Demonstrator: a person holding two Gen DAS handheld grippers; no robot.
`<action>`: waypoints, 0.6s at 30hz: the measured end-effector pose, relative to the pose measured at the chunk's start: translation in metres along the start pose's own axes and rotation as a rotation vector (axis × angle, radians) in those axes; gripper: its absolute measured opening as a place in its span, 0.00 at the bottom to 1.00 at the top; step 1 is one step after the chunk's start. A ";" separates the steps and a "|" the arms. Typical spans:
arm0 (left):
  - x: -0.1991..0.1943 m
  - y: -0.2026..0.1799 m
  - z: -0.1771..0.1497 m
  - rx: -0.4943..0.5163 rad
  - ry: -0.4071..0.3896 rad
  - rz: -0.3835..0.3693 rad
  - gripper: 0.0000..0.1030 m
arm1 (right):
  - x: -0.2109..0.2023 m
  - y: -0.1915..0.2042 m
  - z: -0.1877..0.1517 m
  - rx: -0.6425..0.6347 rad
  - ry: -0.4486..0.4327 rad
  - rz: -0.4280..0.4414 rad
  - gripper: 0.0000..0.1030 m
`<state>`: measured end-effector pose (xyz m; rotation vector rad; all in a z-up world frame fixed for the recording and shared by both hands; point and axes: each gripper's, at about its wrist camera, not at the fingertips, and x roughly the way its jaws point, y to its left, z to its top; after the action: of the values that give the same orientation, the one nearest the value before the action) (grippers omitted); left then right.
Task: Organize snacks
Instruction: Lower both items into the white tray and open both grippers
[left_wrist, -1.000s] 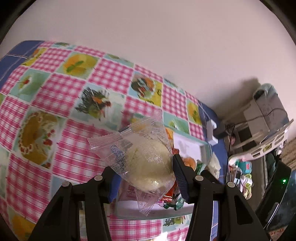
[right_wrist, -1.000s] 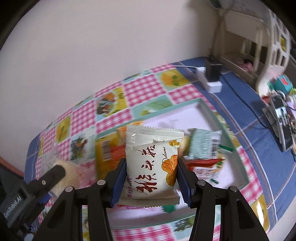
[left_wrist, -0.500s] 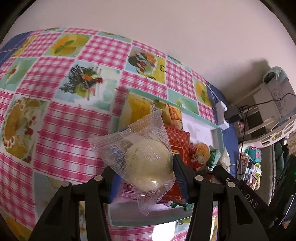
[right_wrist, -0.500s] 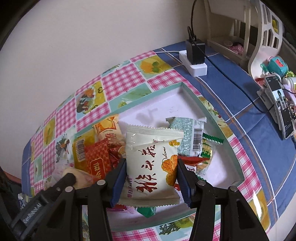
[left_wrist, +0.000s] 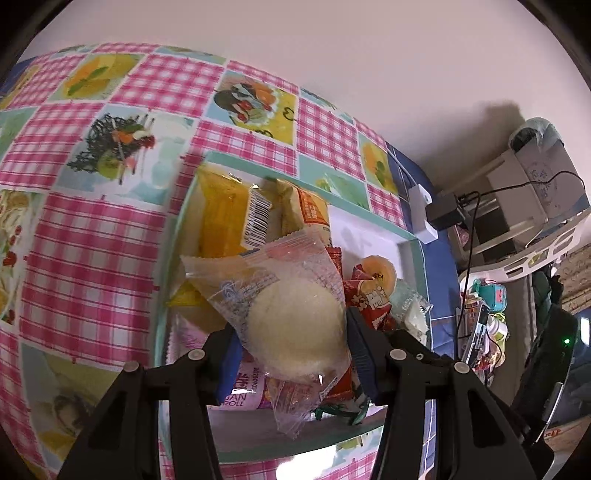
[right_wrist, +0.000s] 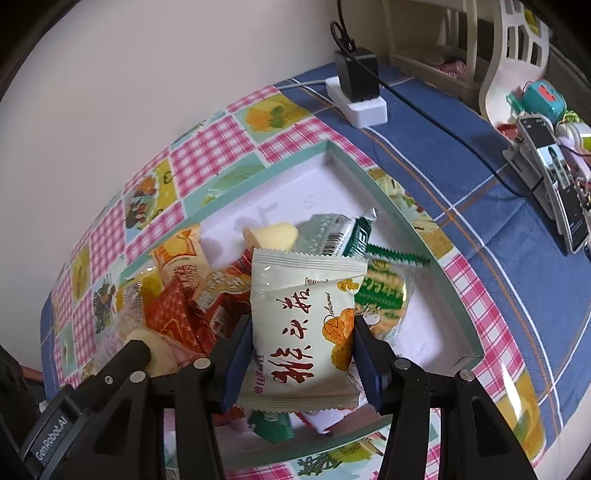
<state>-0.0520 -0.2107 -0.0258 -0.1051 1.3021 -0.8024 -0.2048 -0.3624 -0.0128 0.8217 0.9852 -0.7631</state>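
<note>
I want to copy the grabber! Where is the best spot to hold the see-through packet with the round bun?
Grip the clear bun packet across its round middle, coming from the near end along its length. The left tool pinches it there now; the flat crinkly ends are thin and slippery, so the plump bun probably gives firmer sides.

Both wrist views bright, even daylight, soft shadows. Glare patch on the tablecloth (left_wrist: 314, 456) at the bottom edge of the left view. Strong fisheye bending, black vignette in corners. Centre sharp; slight blur at the shelf (right_wrist: 517, 33) near the rim.
</note>
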 end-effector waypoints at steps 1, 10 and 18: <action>0.002 0.000 0.000 -0.003 0.004 -0.002 0.53 | 0.001 -0.001 0.000 0.004 0.001 0.001 0.53; 0.006 -0.008 0.001 0.024 0.013 0.030 0.54 | 0.003 -0.003 0.000 0.001 0.013 -0.014 0.54; -0.003 -0.008 0.002 0.011 0.038 0.055 0.65 | -0.003 -0.001 0.002 -0.011 0.003 -0.029 0.65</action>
<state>-0.0545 -0.2157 -0.0186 -0.0451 1.3306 -0.7680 -0.2064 -0.3641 -0.0100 0.8008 1.0053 -0.7808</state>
